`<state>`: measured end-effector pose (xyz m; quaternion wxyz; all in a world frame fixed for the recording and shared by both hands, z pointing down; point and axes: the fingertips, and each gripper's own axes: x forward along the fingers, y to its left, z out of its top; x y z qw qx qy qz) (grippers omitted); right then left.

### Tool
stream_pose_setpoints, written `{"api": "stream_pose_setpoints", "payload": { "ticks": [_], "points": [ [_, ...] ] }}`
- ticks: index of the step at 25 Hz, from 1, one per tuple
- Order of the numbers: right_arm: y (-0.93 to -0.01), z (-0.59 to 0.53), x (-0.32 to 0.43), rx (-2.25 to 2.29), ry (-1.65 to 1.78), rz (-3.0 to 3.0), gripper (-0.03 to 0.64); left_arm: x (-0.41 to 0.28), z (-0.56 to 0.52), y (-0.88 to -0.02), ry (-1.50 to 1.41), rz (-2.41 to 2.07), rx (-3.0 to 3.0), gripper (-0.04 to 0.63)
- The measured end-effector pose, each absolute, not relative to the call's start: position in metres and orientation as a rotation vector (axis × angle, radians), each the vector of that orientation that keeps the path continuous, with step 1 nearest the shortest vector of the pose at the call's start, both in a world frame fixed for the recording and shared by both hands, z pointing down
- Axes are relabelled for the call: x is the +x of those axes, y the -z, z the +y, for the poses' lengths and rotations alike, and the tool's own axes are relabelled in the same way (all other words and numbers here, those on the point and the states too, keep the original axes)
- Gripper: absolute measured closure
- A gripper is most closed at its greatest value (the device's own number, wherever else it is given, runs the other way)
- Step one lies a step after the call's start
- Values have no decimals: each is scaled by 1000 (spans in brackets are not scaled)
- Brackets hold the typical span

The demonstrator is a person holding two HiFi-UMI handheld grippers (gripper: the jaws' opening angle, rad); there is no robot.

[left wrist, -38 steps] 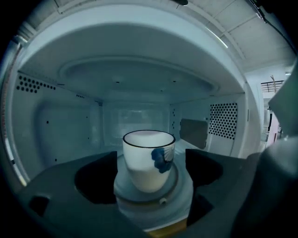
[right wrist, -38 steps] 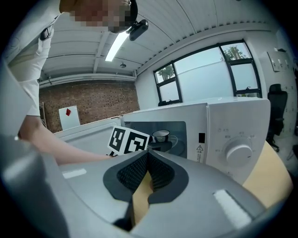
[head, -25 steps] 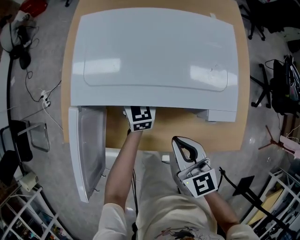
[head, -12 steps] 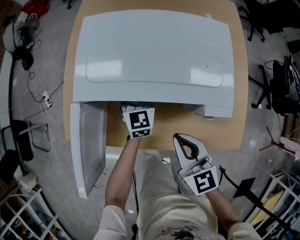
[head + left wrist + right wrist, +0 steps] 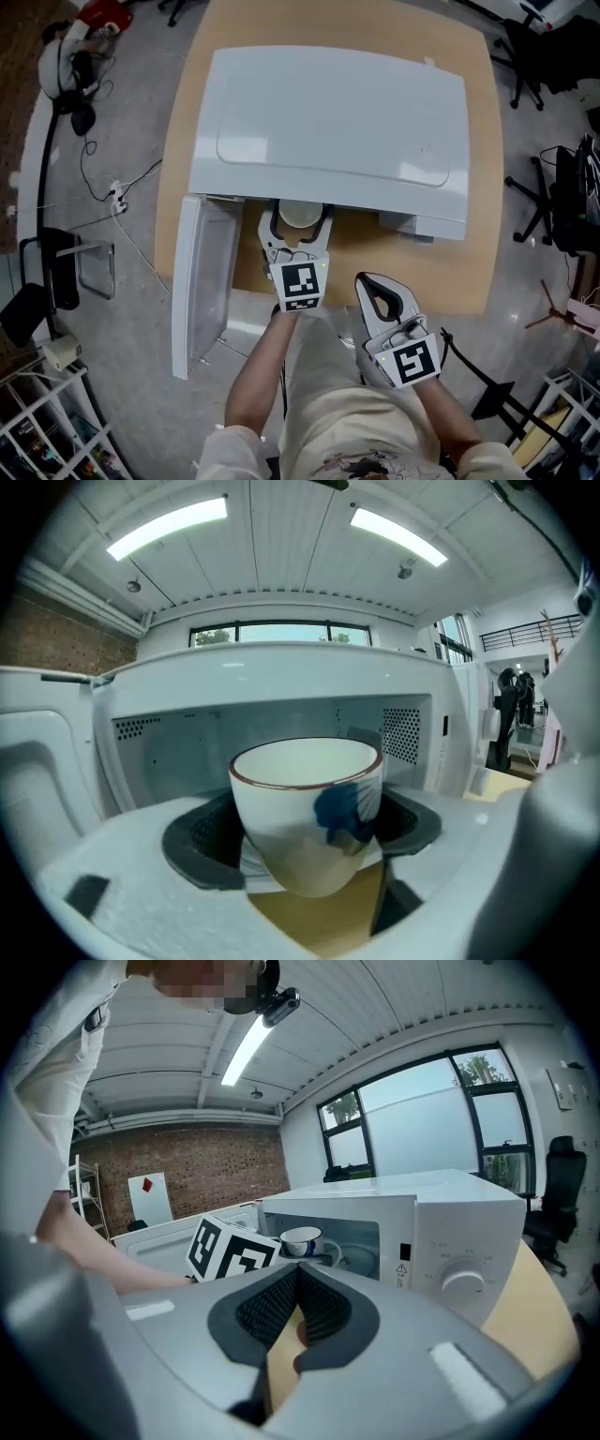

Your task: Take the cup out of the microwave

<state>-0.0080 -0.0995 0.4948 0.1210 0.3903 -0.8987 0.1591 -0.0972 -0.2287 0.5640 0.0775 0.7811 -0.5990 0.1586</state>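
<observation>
Left claw [image 5: 299,228]: jaws wide, dark pads pressed on both sides of the cup, holding it upright.
Cup [image 5: 305,808]: white, brown rim, blue mark; at the mouth of the microwave cavity, wooden table [image 5: 469,244] showing beneath it.
Right claw [image 5: 372,284]: jaws together, nothing between them; near the table's front edge.
Microwave [image 5: 328,122]: white; door [image 5: 202,281] swung open at left.

We find the white box-shaped microwave oven [image 5: 328,122] standing on the light wooden table [image 5: 478,141], its white hinged door [image 5: 202,281] swung out at the front left. Just before the oven's mouth, above the table's front strip, the white ceramic cup with a brown rim [image 5: 300,827] sits gripped between the left gripper's [image 5: 299,217] jaws. The right gripper [image 5: 366,281] is to its right, nearer us, by the table's front edge.
</observation>
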Motion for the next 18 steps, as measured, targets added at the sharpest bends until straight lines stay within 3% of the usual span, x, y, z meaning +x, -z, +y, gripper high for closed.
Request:
{"api": "stream_pose_setpoints", "payload": {
  "ticks": [18],
  "points": [
    [-453,-103,-2,1143,-381,-2684,609,-88,-115,-500,-503,-1783,2254,201]
  ]
}}
